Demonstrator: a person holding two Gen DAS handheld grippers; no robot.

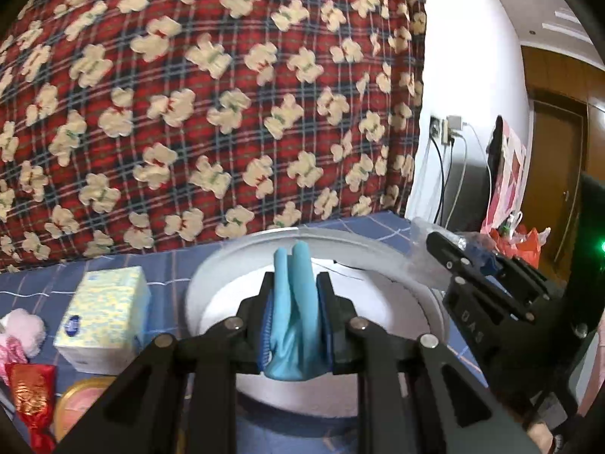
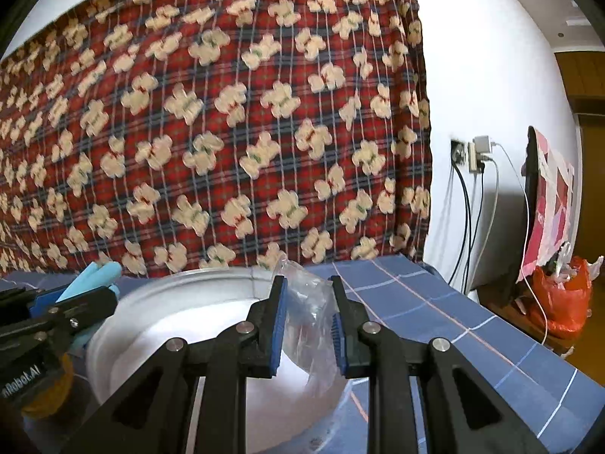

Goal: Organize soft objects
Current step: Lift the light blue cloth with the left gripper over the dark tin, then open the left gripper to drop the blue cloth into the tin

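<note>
My left gripper (image 1: 293,295) is shut on a light blue soft object (image 1: 293,310) and holds it over the white round basin (image 1: 211,276). Its blue tips also show at the left of the right wrist view (image 2: 98,276). My right gripper (image 2: 308,302) holds a crumpled clear plastic bag (image 2: 310,314) between its blue pads over the basin's right rim (image 2: 181,283). The pads stand a little apart around the bag. The right gripper also shows at the right of the left wrist view (image 1: 438,246), with the bag (image 1: 423,249) at its tips.
A tissue pack (image 1: 104,317), a pink fluffy toy (image 1: 20,335), a red wrapped item (image 1: 32,397) and a yellow round tin (image 1: 79,405) lie left of the basin on the blue checked cloth (image 2: 453,321). A red plaid blanket (image 1: 208,94) hangs behind. Cables and a red bag (image 2: 563,299) are at right.
</note>
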